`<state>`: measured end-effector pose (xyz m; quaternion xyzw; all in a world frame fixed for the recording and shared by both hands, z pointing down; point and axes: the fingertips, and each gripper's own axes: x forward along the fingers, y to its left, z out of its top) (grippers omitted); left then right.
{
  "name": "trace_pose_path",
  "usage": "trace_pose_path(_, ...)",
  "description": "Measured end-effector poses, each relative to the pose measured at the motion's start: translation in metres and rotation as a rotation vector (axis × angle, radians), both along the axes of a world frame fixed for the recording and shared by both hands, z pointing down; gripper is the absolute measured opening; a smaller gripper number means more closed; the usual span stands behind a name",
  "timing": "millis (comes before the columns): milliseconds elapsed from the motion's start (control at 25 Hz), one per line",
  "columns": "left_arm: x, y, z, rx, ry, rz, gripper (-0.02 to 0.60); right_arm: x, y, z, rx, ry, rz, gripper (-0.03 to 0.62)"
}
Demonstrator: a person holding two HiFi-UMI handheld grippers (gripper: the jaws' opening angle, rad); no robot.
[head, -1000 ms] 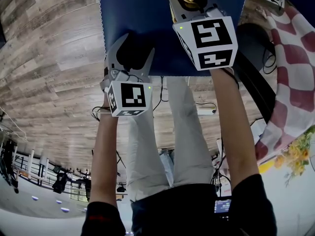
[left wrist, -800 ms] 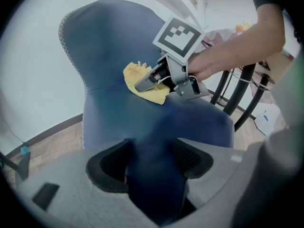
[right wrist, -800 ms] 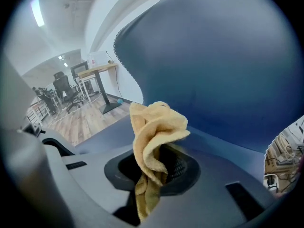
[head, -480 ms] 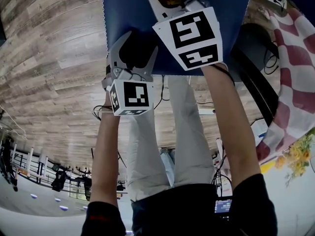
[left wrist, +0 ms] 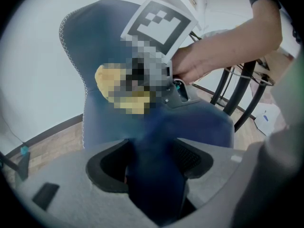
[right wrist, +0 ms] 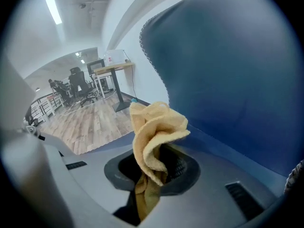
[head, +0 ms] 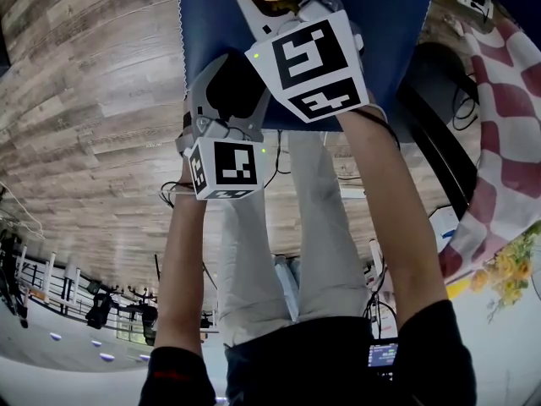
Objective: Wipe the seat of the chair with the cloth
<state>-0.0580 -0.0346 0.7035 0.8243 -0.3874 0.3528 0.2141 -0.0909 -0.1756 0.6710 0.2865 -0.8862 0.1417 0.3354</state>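
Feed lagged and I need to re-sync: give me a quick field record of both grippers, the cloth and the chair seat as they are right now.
left gripper: shut on the near edge of the seat, blue fabric between its jaws
right gripper: shut on the cloth, held over the seat
cloth: yellow, bunched, sticking out ahead of the jaws
seat: blue, with a stitched edge
cloth touching seat: cannot tell from these views
floor: wood planks
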Motion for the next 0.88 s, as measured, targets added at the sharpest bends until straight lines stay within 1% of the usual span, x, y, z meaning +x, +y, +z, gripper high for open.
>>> trace_pose_path(480,-0.002,0.000,-0.001,-0.001,0.001,-0.001,0.285,0.002,0.001,0.001,0.065,0.056,-0.038,0.054)
trace_pose_path(680,-0.002,-0.001,-0.001,0.002,0.001,-0.002,0.285,0.007,0.001,0.001,0.066,0.062,-0.028,0.054)
trace_pose_path(880,-0.001,0.000,-0.001,0.003,0.002,-0.001,0.285,0.024,0.000,0.002,0.056,0.069,0.001,0.054)
